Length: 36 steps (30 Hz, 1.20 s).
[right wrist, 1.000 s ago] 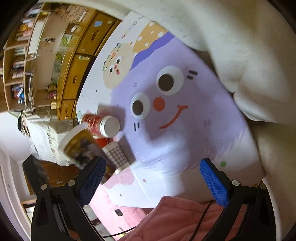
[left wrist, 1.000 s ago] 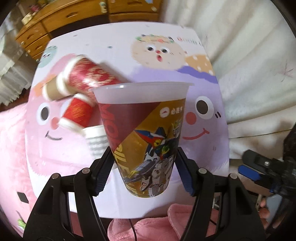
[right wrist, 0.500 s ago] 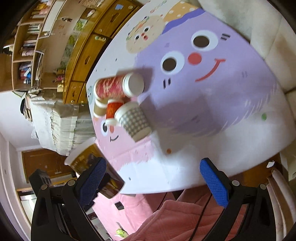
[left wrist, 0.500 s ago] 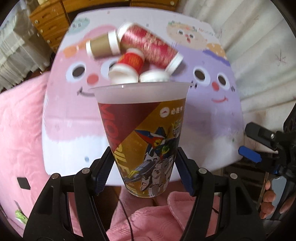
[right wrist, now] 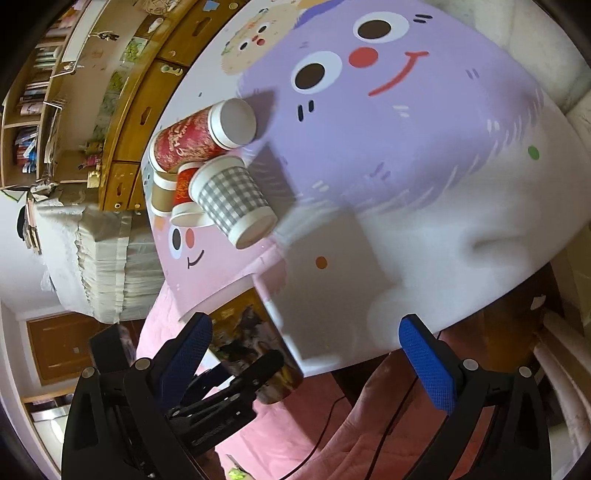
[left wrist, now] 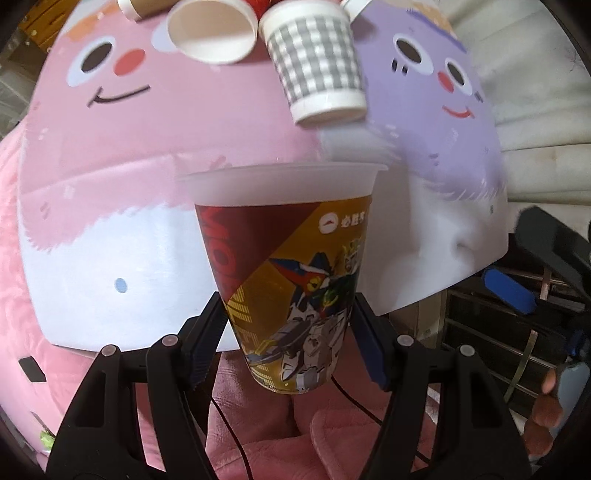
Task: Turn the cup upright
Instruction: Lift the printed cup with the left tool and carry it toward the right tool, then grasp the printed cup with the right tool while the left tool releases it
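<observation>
My left gripper (left wrist: 290, 328) is shut on a tall plastic cup (left wrist: 284, 266) printed in red and gold with a robot figure. The cup is upright, frosted rim up, held at the near edge of the table above a pink blanket. The same cup (right wrist: 255, 343) shows low in the right wrist view, with the left gripper on it. My right gripper (right wrist: 306, 354) is open and empty, off the table's near edge.
A pile of paper cups lies on its side on the cartoon-face table mat (left wrist: 110, 155): a grey checked cup (left wrist: 317, 70), a white-lined red cup (left wrist: 212, 33), a red patterned cup (right wrist: 184, 142), a brown one (right wrist: 160, 197). Wooden drawers (right wrist: 147, 96) stand behind.
The left gripper with the cup has pulled back toward the near table edge and lower. The pile of cups now lies farther from it. The right gripper stays open.
</observation>
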Tool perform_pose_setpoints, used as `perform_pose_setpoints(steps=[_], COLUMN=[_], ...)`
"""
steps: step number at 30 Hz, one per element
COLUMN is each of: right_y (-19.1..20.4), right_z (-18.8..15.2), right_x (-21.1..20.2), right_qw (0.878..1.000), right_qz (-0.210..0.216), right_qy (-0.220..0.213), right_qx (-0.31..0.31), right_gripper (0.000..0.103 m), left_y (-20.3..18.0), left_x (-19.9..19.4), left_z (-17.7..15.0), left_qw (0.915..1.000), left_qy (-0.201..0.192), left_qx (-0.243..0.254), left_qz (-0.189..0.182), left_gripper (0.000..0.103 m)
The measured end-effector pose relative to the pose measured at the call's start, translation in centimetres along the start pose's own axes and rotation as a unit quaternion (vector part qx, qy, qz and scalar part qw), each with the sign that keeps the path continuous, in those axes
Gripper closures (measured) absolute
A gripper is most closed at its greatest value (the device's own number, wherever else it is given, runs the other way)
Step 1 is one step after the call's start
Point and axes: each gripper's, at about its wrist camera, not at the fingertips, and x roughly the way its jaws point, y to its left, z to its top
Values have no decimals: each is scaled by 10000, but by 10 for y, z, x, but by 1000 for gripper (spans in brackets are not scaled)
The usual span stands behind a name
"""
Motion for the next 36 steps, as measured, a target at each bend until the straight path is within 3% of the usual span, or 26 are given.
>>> perform_pose_setpoints(steps=[7,10,15,20,23,26,29,36], right_y=[-10,-9,5,33,43,46,50,58], right_z=[10,15,22,18,10,2,-6,-18], right_x=[7,7,-1,-4,9,29,50,89], right_qw=[9998,9997,9997,9976,9964,9940,9893,9881], right_qz=[-166,-203,-204,-461,-524,-765,-1079,-1079], right_qy=[123,130,115,112,228,275,280,268], right_qx=[57,7,-28,-498,-621,-732,-940,-1063], right_gripper=[0,0,0,0,0,0,0,0], left_y=[-2,1,-1,19,30,46,67,115], left_x=[13,10,-14,-45,-61,-71,-81,-94], left_z=[0,-2,-3,-15,-23,-32,-41,-51], left_qw=[9996,9993,9988,9985,9966,9952,9946,9941], left_qy=[40,116,13,-250,-641,-897,-1000,-1074], left_qx=[186,266,482,428,326,218,216,-36], left_qz=[-204,-235,-121,-225,-411,-337,-182,-157], left_gripper=[38,26,25,24,24,24,24,24])
